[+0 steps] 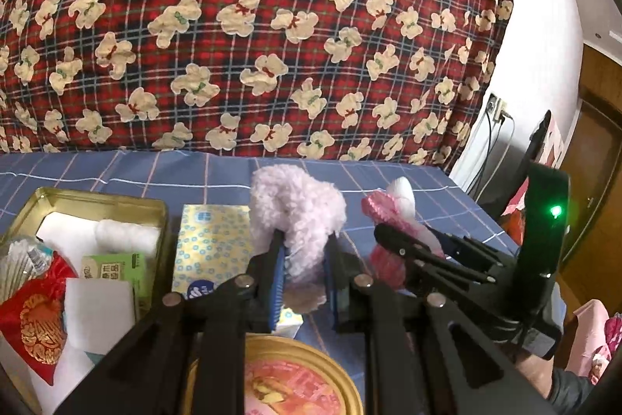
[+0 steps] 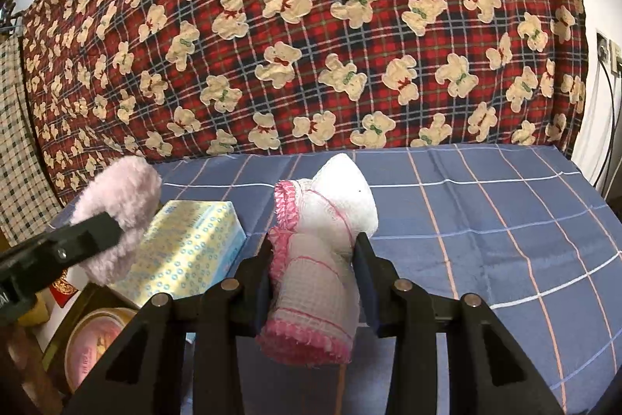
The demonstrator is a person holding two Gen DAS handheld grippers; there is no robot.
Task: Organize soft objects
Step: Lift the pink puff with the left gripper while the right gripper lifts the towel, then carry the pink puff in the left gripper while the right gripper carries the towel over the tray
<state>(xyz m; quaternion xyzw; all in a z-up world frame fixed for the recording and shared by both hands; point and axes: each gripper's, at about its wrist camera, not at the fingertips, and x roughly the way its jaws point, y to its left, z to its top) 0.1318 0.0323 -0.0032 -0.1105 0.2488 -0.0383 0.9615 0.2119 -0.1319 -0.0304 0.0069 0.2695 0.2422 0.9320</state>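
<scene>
Left gripper (image 1: 305, 251) is clamped tight on a fluffy lilac puff (image 1: 295, 209), soft curly pile, rounded lump shape, held up off the bed just above and right of the tissue pack (image 1: 212, 247). Right gripper (image 2: 313, 251) is closed on a rolled white cloth (image 2: 326, 240), waffle-like weave with pink stitching lines and a frilly pink edge, roughly tube shaped with a bulged white top; both pads press its sides and it sits lifted over the bedsheet (image 2: 486, 220). The two grippers are side by side, close, the puff to the left of the cloth roll. The bedsheet is blue with thin white and orange grid lines, flat, lightly creased, wide open to the right and toward the back, up to where the plaid blanket (image 1: 272, 26) rises like a wall, red check with cream bear patches. Left side is crowded: the tissue pack, a soft yellow rectangular block with blue ring print, lies beside a gold metal tin (image 1: 155, 216), straight-walled and shiny, packed with white foam-like pieces, a green packet and a red satin pouch (image 1: 35, 314) with gold embroidery. A round tin lid (image 1: 287, 384), gold rim with a pink picture, sits at the near edge under the left gripper. The bed's right edge drops off toward a white wall with cables.
</scene>
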